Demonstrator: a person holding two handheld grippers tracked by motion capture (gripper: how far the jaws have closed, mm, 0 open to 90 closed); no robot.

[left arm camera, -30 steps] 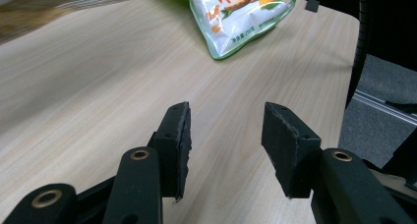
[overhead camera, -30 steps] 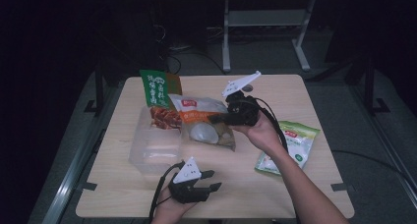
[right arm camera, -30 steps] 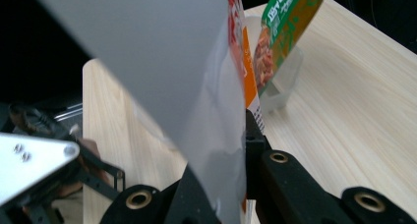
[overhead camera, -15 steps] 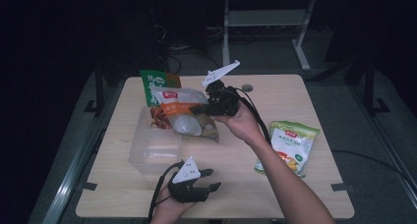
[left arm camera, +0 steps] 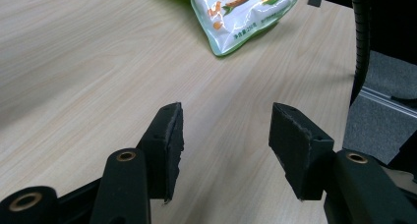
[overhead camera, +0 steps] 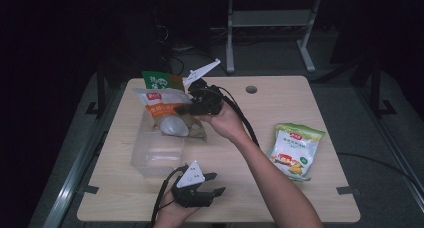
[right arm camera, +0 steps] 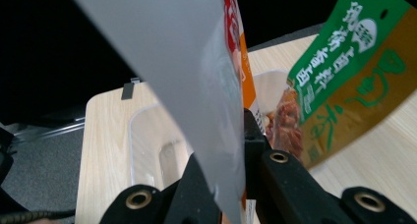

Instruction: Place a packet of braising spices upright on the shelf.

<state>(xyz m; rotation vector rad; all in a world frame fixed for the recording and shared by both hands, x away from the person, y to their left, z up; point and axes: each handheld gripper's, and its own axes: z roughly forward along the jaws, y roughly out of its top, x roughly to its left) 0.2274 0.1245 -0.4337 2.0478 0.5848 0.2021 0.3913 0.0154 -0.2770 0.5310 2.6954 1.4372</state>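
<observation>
Three snack packets are on show: the right claw (overhead camera: 186, 108) is clamped on one orange-and-white packet (overhead camera: 165, 108), held above the single clear container (overhead camera: 157, 155). One green packet (overhead camera: 159, 81) lies behind it and one corn packet (overhead camera: 295, 150) lies well apart on the surface (overhead camera: 320, 103). The left claw (overhead camera: 214, 184) rests there, jaws apart and holding nothing.

Light wooden desk (overhead camera: 310, 103) at frame centre, grey floor (overhead camera: 280, 60) around it, white frame stand (overhead camera: 270, 20) at top, dim room
</observation>
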